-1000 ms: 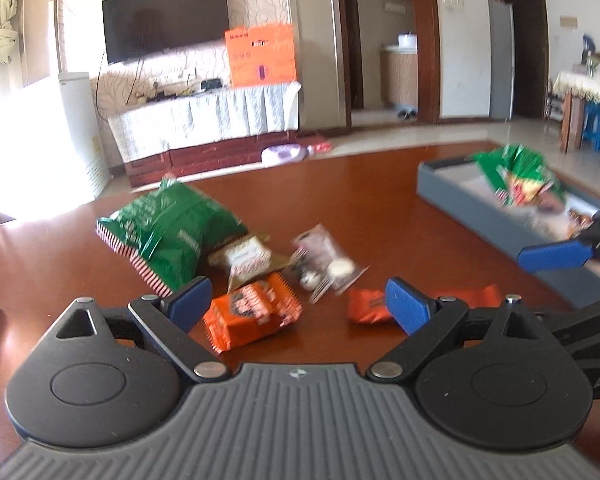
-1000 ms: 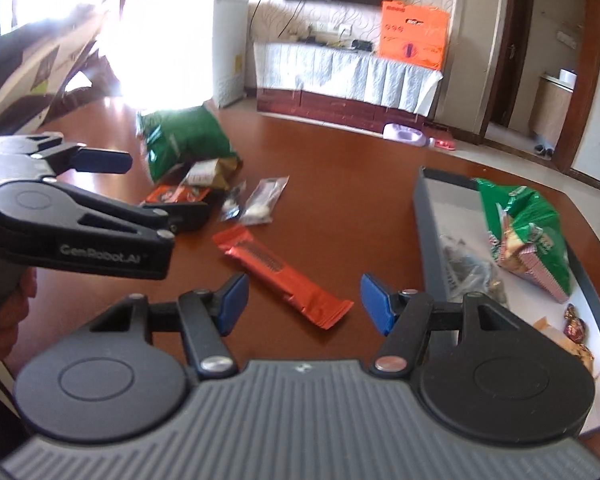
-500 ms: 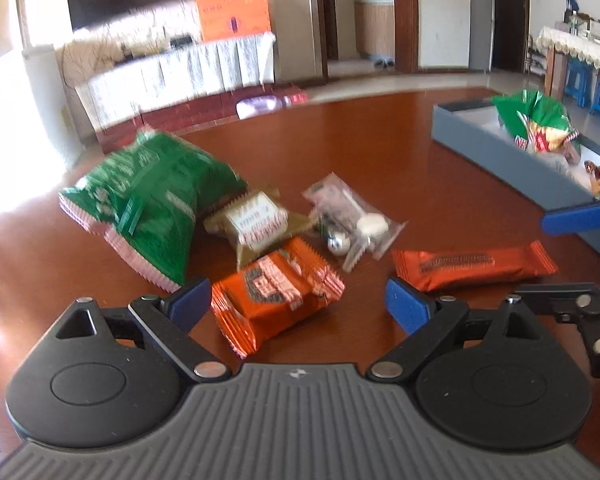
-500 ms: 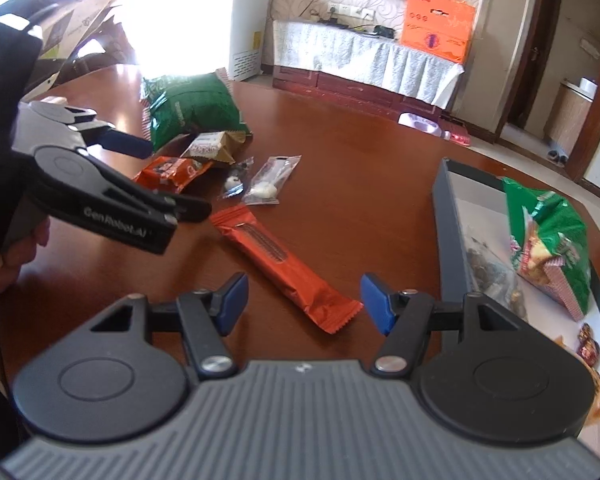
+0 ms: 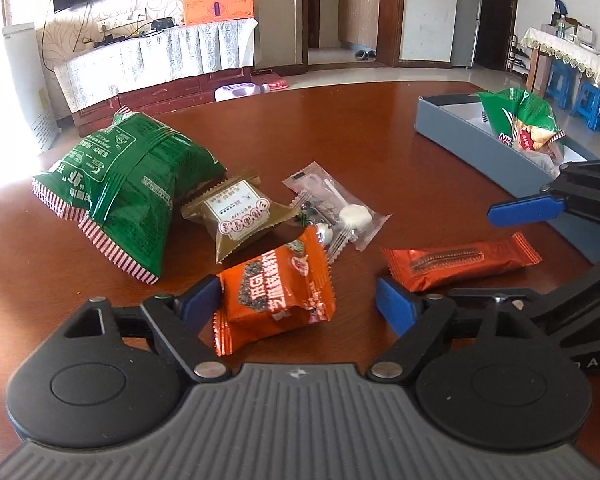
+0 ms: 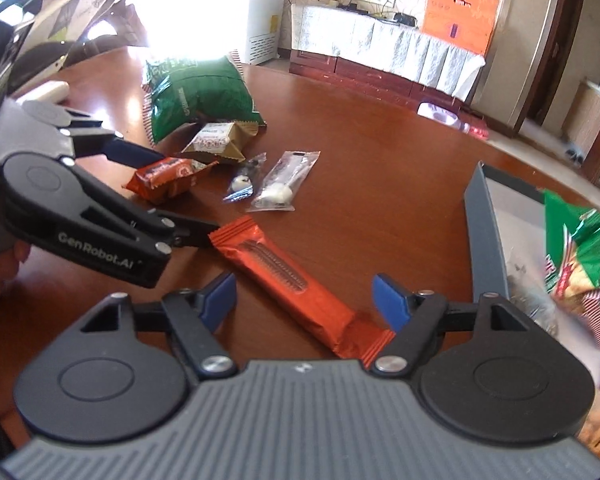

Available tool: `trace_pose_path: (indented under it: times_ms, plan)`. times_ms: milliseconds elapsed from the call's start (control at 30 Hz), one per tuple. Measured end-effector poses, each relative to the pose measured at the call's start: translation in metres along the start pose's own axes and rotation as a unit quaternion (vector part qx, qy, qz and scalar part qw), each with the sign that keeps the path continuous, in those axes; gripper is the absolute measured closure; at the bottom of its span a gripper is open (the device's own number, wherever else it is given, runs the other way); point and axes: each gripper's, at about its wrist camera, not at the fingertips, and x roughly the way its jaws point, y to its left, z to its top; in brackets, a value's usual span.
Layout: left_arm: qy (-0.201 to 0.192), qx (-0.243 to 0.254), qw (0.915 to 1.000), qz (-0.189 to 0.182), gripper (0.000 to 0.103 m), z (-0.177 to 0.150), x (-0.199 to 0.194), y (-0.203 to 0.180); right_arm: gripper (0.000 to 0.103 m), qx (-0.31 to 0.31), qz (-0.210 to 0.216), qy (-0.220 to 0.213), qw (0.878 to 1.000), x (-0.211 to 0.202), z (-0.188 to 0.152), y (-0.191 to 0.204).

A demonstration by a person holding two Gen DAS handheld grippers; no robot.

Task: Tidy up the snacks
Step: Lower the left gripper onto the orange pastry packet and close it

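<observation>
A: What has shifted since a second ago?

B: The left gripper has come in lower over the snack pile, so the square orange packet that lay ahead of it now sits between its blue pads. The right gripper has slid up over the long orange bar, which now runs slantwise between its pads.

A: Take it from the biggest thing down.

B: The brown wooden bench carries everything. At its right side sits the grey tray, holding a green and red bag. A bigger green snack bag lies at the left of the pile. Just beside it is an olive-brown pastry packet, then a clear sachet with something white inside.

A: And the jaws?

B: The left jaws are closing; one pad is at the left edge of the square orange packet, the other stands clear of it, so no grip. The right jaws are opening, with the bar between them and neither pad pressing on it.

A: Anything of the person?

B: Part of a hand behind the left gripper, in the right wrist view.
</observation>
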Motion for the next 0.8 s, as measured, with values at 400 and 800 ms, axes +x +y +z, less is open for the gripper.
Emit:
trace_pose_path:
  times_ms: [400,800]
  plan:
    - [0.000,-0.021,0.9996,0.018,0.024,-0.005,-0.006,-0.001,0.076,-0.009,0.028,0.016,0.999,-0.014,-0.003,0.018]
    - [-0.012,-0.029,0.9992,0.023,0.044,-0.008,-0.009,-0.013,0.045,0.001,0.003,0.003,1.000,-0.014,-0.007,0.029]
